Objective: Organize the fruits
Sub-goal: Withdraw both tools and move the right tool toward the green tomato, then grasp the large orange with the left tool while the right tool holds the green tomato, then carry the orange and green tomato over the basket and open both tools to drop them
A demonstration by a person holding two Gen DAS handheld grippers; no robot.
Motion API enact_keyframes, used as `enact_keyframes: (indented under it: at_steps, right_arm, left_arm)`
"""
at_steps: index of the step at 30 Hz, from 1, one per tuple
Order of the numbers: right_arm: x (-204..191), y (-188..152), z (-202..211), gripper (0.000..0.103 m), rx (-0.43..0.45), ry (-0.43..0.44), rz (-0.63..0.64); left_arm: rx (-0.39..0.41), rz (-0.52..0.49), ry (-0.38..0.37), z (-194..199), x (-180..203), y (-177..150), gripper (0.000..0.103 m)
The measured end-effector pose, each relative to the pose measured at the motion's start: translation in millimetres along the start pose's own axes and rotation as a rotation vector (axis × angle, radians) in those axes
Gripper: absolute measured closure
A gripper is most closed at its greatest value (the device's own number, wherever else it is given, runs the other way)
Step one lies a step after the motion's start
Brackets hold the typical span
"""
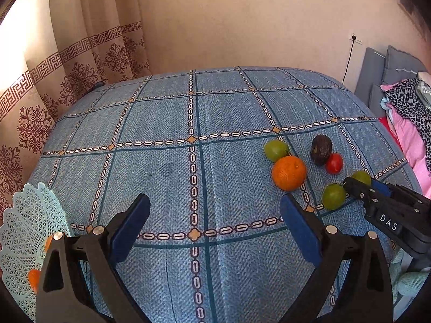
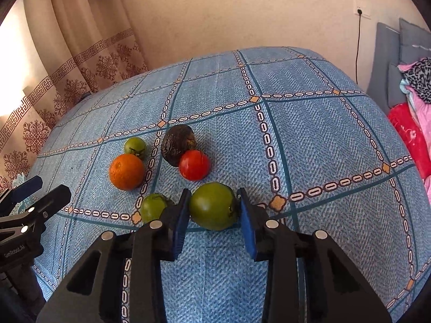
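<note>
While the right gripper (image 2: pixel 214 210) sits low over the blue checked tabletop (image 2: pixel 323 140), its two blue pads bracket a large green tomato (image 2: pixel 212 206): the left pad touches the fruit's side and the right pad lies against or just beside its other side, so it is closing on the tomato, though whether it grips firmly cannot be told. The tomato seems to rest on the cloth. Just left of that gripper's left finger lies a smaller green tomato (image 2: pixel 153 207), close beside the finger. Farther back an orange (image 2: pixel 126 171) sits to the left, with another small green tomato (image 2: pixel 135 148) just behind it, the two nearly touching. To the right of these a red tomato (image 2: pixel 194 165) lies against a dark, wrinkled avocado (image 2: pixel 178 144) behind it. The left gripper (image 1: pixel 215 215) hovers released, its blue pads spread wide with only bare cloth between them, well apart from the fruit cluster on its right. At the near left edge of the left wrist view stands a pale turquoise lattice basket (image 1: pixel 24 223), with orange fruit (image 1: pixel 34 280) showing through its wall. Beyond the tabletop hang patterned beige curtains (image 1: pixel 80 62) on the left, a plain wall (image 1: pixel 242 21) behind, and pink and leopard-print bedding (image 1: pixel 409 113) on the right.
</note>
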State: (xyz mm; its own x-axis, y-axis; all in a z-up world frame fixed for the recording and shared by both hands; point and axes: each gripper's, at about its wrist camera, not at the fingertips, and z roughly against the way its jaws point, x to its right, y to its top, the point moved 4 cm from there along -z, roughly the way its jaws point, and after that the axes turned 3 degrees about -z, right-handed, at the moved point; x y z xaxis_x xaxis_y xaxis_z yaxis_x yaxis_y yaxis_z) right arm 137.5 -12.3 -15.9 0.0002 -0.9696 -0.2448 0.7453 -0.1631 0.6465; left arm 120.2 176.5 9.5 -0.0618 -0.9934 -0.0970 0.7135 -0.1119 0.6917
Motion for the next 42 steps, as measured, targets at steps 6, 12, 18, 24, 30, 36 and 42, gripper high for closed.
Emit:
enact_keyframes:
  at_steps: [6,12,18,24,30,36,42]
  right_arm:
    - [2,-4,13,0.068,0.063,-0.050,0.010]
    - [13,-7,18,0.068,0.067,-0.045,-0.011]
    - [14,-7,18,0.068,0.062,-0.035,-0.024]
    - [15,-6,17,0.068,0.056,-0.027,-0.033]
    - [16,-5,17,0.068,0.056,-0.028,-0.033]
    - [14,-6,17,0.068,0.060,-0.028,-0.028]
    - [16,-6,21,0.068,0.070,-0.021,-0.037]
  left_arm:
    - [-0.009,0.021,-0.040,-13,11,9,0.005]
    - [-0.024,0.013,-0.085,-27,29,18,0.005]
    - [-0.064,0.013,-0.136,-44,45,22,0.019]
    - [-0.114,0.067,-0.227,-62,48,20,0.034]
    - [-0.118,0.083,-0.259,-68,52,19,0.049]
    - [-0.116,0.086,-0.301,-60,55,15,0.063]
    - [-0.108,0.063,-0.239,-47,50,8,0.063]
